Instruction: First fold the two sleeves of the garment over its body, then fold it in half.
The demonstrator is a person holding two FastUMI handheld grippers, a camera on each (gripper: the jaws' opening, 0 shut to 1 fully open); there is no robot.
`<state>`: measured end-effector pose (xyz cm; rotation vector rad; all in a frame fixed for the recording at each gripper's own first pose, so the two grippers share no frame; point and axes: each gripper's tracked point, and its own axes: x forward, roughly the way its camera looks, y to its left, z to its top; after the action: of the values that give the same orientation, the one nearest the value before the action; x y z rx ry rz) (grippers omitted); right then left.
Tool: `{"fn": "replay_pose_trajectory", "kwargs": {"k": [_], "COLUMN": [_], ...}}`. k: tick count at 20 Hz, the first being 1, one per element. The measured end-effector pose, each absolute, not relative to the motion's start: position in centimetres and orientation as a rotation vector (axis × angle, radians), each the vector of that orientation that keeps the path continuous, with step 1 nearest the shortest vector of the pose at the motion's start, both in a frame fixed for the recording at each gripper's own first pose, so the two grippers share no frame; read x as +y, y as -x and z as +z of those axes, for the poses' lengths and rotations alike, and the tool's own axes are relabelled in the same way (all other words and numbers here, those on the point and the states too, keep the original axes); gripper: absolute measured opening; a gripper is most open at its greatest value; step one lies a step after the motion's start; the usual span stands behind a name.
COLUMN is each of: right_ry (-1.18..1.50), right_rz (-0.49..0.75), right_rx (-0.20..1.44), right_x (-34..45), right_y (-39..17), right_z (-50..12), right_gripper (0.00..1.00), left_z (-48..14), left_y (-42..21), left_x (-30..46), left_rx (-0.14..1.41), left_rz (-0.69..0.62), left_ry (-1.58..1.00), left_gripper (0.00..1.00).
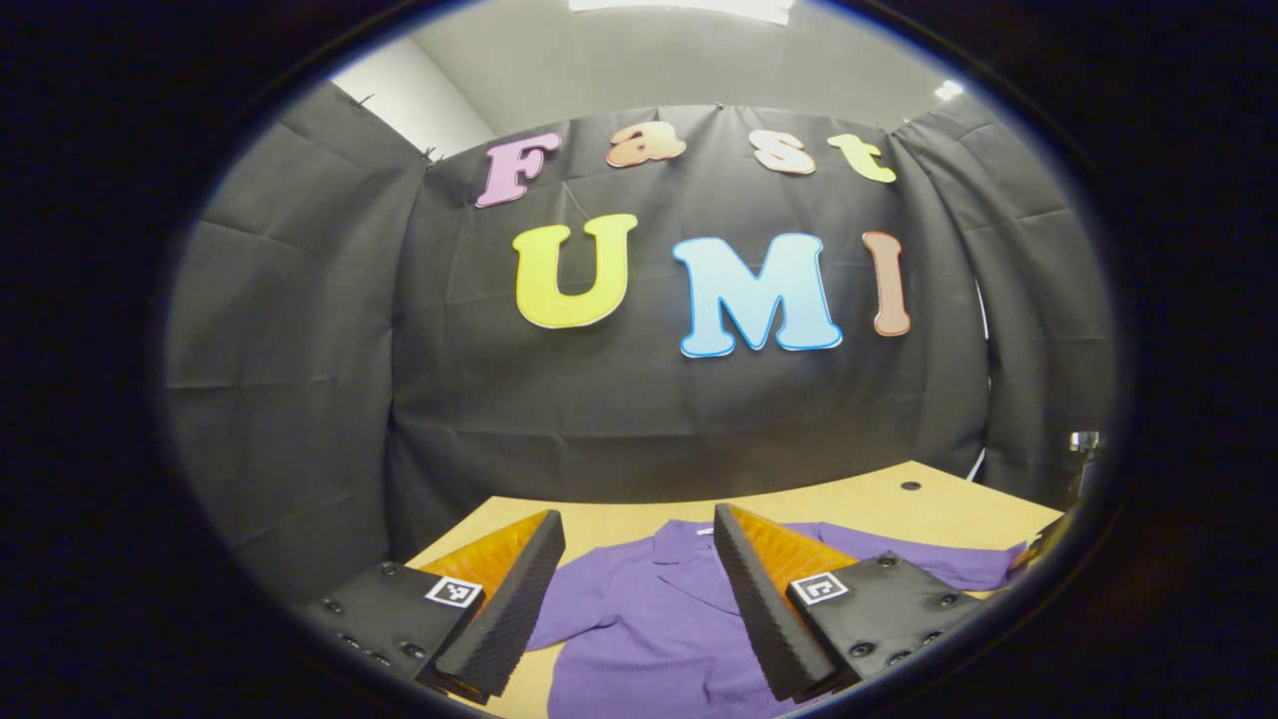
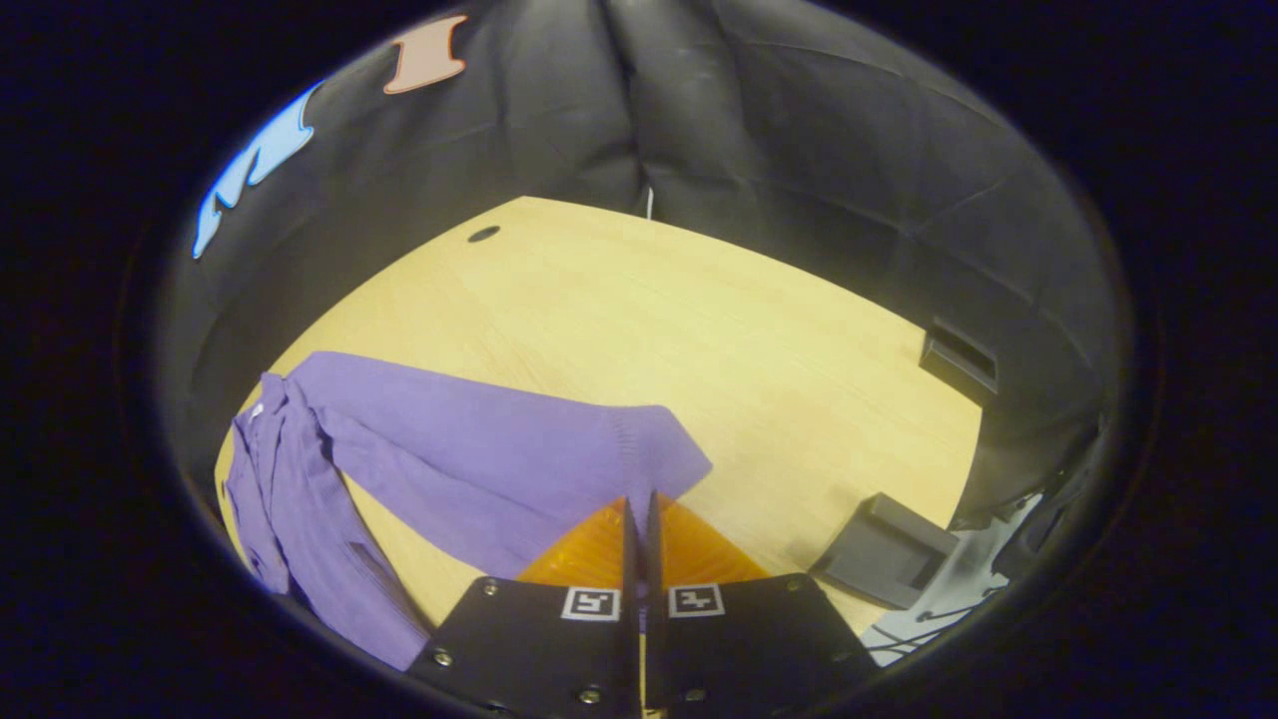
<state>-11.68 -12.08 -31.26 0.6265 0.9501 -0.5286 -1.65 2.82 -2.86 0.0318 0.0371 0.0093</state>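
Black box (image 2: pixel 884 562) near sleeve (image 2: pixel 559 454), table (image 2: pixel 699 320)

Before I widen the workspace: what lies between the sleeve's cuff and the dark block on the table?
In the right gripper view, only bare table lies between the sleeve cuff and the dark block.

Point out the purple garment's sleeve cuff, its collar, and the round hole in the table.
sleeve cuff (image 2: pixel 667 447), right gripper view, on the ribbed end just ahead of the fingers.
collar (image 1: pixel 689 564), left gripper view, on the collar's flap.
table hole (image 2: pixel 483 234), right gripper view, on the dark opening.
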Motion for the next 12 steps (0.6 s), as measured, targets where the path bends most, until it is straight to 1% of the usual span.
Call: {"fn": "replay_pose_trajectory", "kwargs": {"k": [5, 8, 12], "right_ry": [-0.665, -0.677, -0.693], "right_rz": [-0.49, -0.452, -0.371], "right_rx": [0.846, 0.773, 0.677], "right_x": [-13.1, -12.3, -10.5], "right_y": [9.8, 7.3, 2.4], "right_z": [-28.4, -24.9, -20.1], "right_gripper": [0.04, 0.04, 0.03], "left_z": [-2.7, -2.8, -3.1], "left_y": [1.8, 2.0, 2.3], "left_x": [3.3, 3.5, 4.1], "left_rx": [0.035, 0.036, 0.043], "left_rz": [0.01, 0.007, 0.004], "left_ry": [-0.032, -0.032, -0.024], "left_gripper": [0.94, 0.94, 0.94]}}
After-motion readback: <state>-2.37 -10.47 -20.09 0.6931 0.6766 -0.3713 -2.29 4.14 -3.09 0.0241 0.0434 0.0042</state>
